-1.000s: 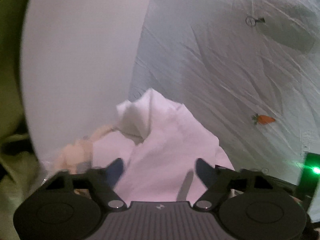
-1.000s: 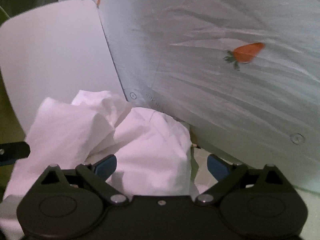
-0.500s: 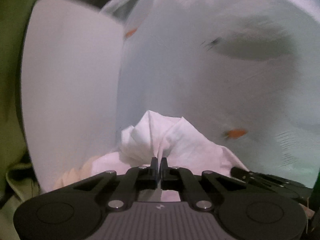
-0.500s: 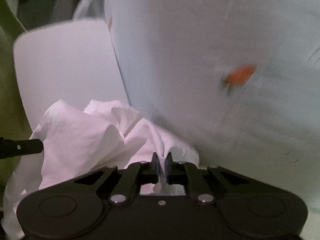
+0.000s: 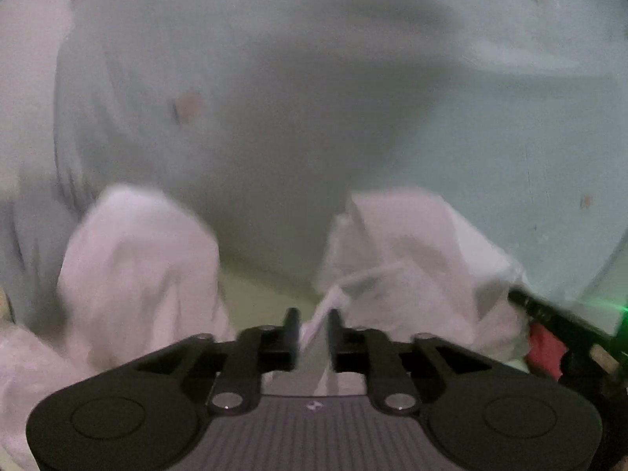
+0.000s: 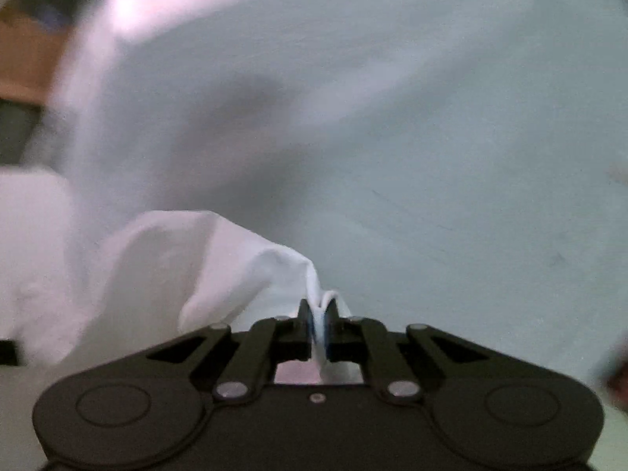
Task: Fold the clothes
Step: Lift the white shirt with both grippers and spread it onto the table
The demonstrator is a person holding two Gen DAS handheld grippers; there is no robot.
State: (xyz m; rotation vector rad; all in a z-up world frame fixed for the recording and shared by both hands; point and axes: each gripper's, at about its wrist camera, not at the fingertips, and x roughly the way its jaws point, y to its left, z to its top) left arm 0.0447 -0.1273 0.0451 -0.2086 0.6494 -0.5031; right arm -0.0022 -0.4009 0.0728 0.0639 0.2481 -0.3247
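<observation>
A white garment (image 5: 412, 259) hangs bunched in front of both cameras, over a pale blue sheet with small carrot prints (image 5: 490, 137). My left gripper (image 5: 313, 327) is shut on a fold of the white garment, which spreads to both sides (image 5: 133, 259). My right gripper (image 6: 322, 324) is shut on another edge of the same garment (image 6: 219, 267), which trails off to the left. Both views are motion-blurred.
The pale blue sheet (image 6: 451, 137) fills most of the background. A brown surface (image 6: 27, 59) shows at the far left of the right wrist view. The other gripper's dark edge and a green light (image 5: 624, 308) show at the lower right of the left wrist view.
Both grippers were open a second ago, closed on the white garment, and have since lifted it and moved over the blue sheet; the white board at left has left view.
</observation>
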